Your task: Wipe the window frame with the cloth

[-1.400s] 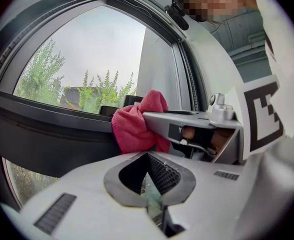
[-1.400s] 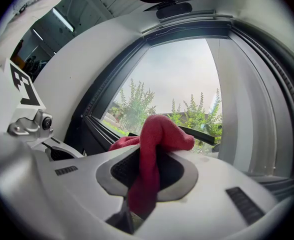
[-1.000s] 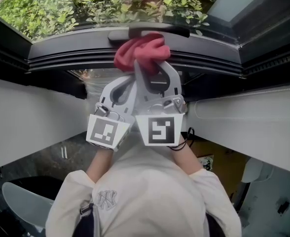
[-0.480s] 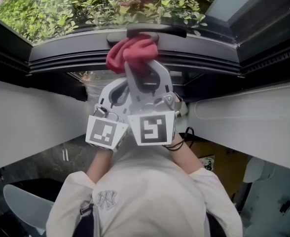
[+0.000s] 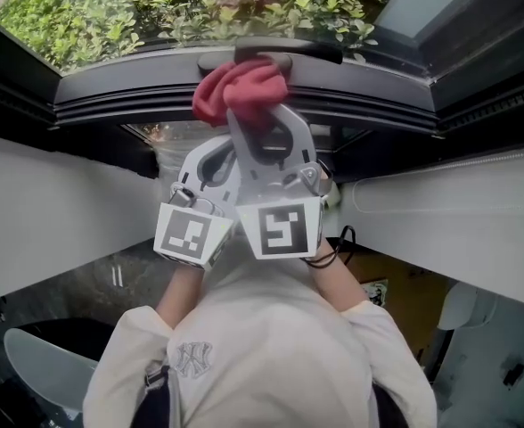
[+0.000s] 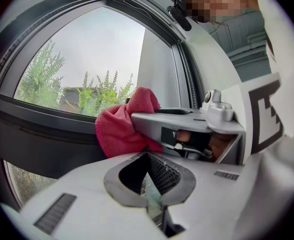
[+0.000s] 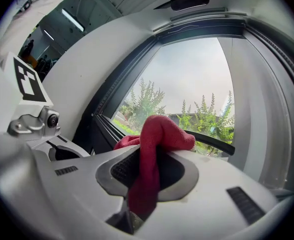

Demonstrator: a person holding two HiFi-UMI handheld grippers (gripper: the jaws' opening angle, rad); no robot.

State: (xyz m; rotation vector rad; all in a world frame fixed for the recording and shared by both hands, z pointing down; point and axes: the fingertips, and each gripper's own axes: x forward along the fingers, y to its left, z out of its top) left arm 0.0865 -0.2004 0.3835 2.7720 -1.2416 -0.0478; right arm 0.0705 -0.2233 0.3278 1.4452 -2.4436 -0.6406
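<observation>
Cloth (image 5: 237,92), red, bunched – sits pressed on the dark window frame (image 5: 137,96) just below the window handle (image 5: 289,53), against the lower rail of the pane. Position compared with a second ago: shifted a little to the left along the rail, then almost no travel in the last half second, so the leftward stroke looks to be ending or turning; only the stretch of rail under the handle seems covered, and most of the frame is judged still to be wiped. Right gripper (image 5: 251,119): jaws clamped on the cloth, a fold running down between the pads and the rest spilling over the tips onto the frame. Left gripper (image 5: 216,154): jaws drawn together with nothing between them, tucked just beside and under the right one, clear of the cloth – idle. Plants beyond the glass (image 5: 155,7); person's pale sleeves at the bottom of the head view.
</observation>
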